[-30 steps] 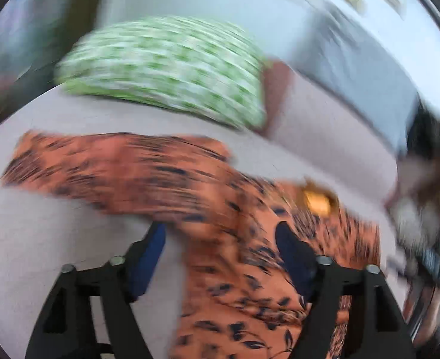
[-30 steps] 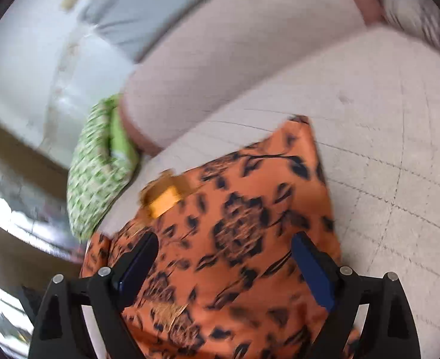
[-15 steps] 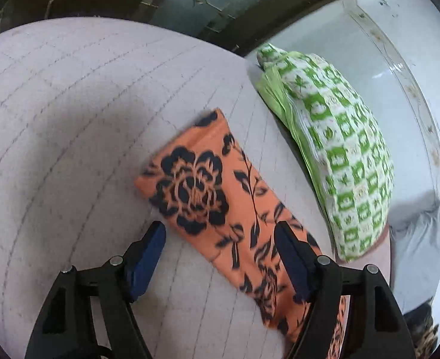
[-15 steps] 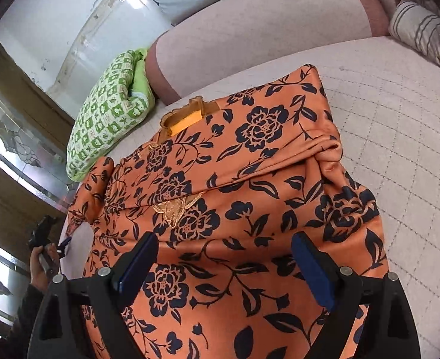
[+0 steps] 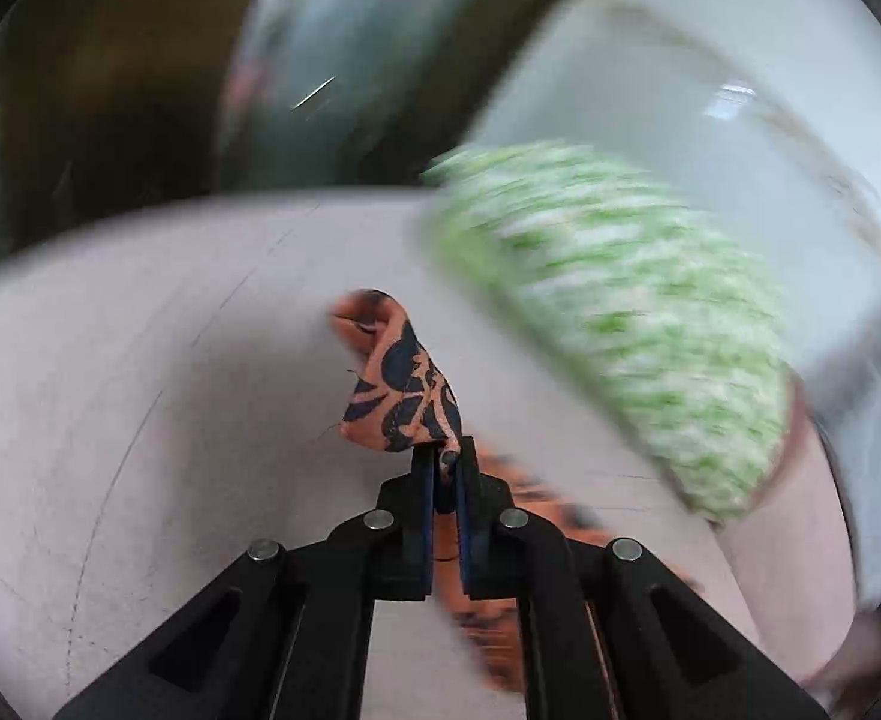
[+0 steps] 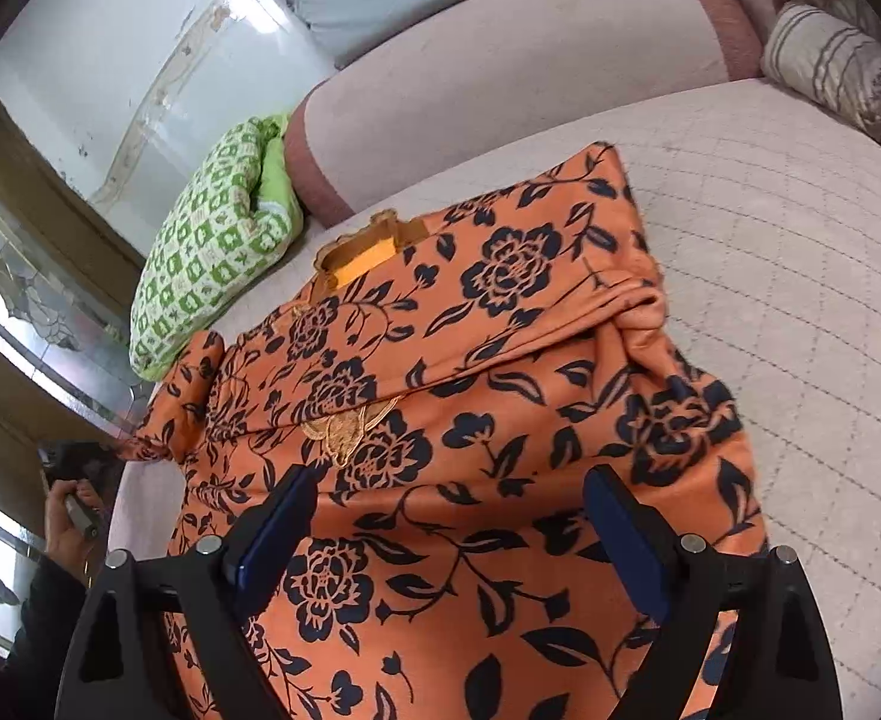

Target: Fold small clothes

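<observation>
One orange garment (image 6: 500,420), navy floral print, partly folded, gold collar

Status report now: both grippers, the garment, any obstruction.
Left gripper just closed, pinching sleeve end. Right gripper open over the orange garment. Right sleeve folded in. Green pillow alongside, clear.

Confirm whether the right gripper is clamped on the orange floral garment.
No, the right gripper stands wide open above the orange floral garment, pads apart.
</observation>
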The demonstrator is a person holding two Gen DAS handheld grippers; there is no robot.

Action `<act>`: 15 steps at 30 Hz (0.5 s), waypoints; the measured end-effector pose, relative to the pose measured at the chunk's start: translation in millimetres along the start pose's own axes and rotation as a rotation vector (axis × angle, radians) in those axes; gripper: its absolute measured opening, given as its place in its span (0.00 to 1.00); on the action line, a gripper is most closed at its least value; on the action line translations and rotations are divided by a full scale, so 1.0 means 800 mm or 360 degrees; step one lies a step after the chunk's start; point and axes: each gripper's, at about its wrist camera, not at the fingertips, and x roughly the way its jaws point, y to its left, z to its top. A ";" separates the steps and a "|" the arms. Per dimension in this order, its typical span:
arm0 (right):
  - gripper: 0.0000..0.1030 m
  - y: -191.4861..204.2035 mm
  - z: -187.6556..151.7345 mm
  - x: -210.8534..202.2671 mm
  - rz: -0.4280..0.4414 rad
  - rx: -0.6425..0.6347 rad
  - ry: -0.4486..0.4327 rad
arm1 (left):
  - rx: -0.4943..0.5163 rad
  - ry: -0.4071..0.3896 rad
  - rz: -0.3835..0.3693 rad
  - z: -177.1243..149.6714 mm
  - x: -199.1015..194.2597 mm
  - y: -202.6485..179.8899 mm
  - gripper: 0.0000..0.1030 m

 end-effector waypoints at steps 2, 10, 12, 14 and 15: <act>0.89 -0.008 -0.001 -0.004 0.0017 0.0029 -0.0015 | 0.0203 -0.0117 -0.0102 0.000 -0.040 -0.066 0.05; 0.89 -0.043 -0.001 -0.045 0.0087 0.0133 -0.0152 | 0.1000 -0.0307 -0.0621 -0.129 -0.178 -0.340 0.05; 0.89 -0.053 0.001 -0.057 0.0101 0.0167 -0.0194 | 0.1174 -0.0282 -0.0713 -0.188 -0.192 -0.387 0.05; 0.89 -0.063 0.003 -0.069 0.0109 0.0188 -0.0230 | 0.1291 -0.0198 -0.0782 -0.242 -0.192 -0.422 0.06; 0.89 -0.067 0.003 -0.073 0.0108 0.0194 -0.0240 | 0.1342 -0.0147 -0.0798 -0.263 -0.183 -0.436 0.06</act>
